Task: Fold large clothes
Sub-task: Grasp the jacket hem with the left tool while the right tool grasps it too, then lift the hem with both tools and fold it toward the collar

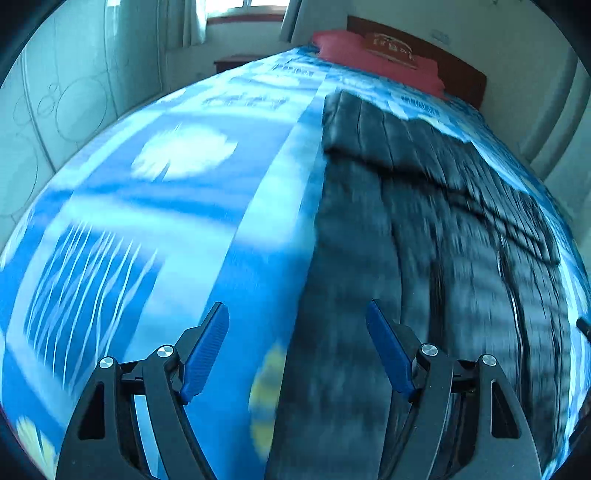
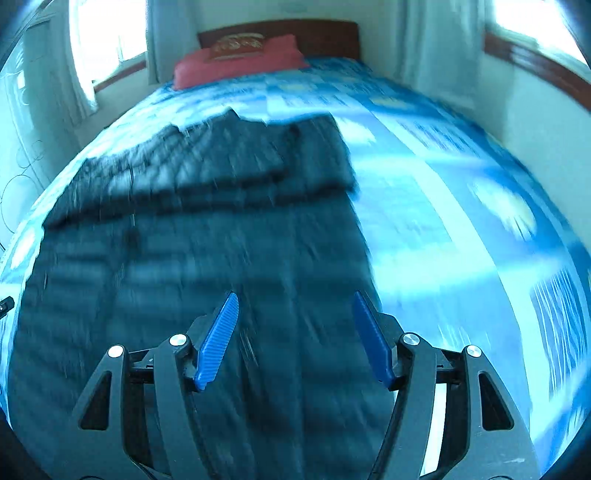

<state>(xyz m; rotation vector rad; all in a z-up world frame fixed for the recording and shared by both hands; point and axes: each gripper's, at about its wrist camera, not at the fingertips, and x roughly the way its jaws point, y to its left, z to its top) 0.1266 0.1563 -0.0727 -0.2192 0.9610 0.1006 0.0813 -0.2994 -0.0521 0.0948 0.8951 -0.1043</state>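
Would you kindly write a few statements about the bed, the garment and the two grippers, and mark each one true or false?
1. The dark quilted garment lies on the blue patterned bedspread. True.
2. The left gripper is shut on the garment. False: its blue fingers stand wide apart, holding nothing.
3. A red pillow lies at the wooden headboard. True.
4. The right gripper is shut. False: it is open above the garment.
5. The garment's far end is folded over onto itself. True.
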